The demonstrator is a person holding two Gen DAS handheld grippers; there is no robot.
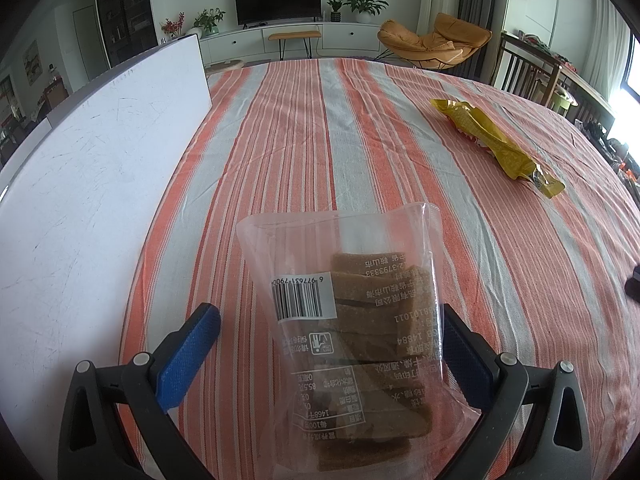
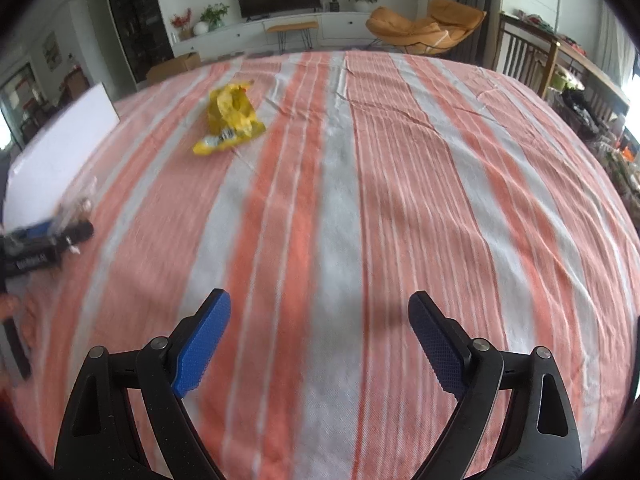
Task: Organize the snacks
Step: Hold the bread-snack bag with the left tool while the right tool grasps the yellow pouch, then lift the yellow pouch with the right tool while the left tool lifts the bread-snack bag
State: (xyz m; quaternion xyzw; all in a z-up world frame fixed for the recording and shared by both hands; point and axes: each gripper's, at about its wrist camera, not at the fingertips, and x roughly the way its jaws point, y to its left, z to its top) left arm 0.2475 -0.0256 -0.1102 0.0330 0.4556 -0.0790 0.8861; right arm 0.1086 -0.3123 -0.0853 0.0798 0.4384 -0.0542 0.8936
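Note:
A clear plastic bag of brown snack slabs (image 1: 360,320) with a barcode label lies on the striped cloth between the blue-padded fingers of my left gripper (image 1: 328,316). The jaws stand wide apart on either side of the bag; the right pad is at the bag's edge, the left pad apart from it. A yellow snack packet (image 1: 500,144) lies far right on the cloth; it also shows in the right wrist view (image 2: 230,120). My right gripper (image 2: 320,308) is open and empty above bare cloth. The left gripper (image 2: 44,240) and its clear bag show blurred at that view's left edge.
A white board (image 1: 88,184) lies along the left side of the table, also seen in the right wrist view (image 2: 60,148). The orange-and-grey striped cloth (image 2: 360,180) covers the table. A room with a TV, an orange chair and wooden chairs lies beyond the far edge.

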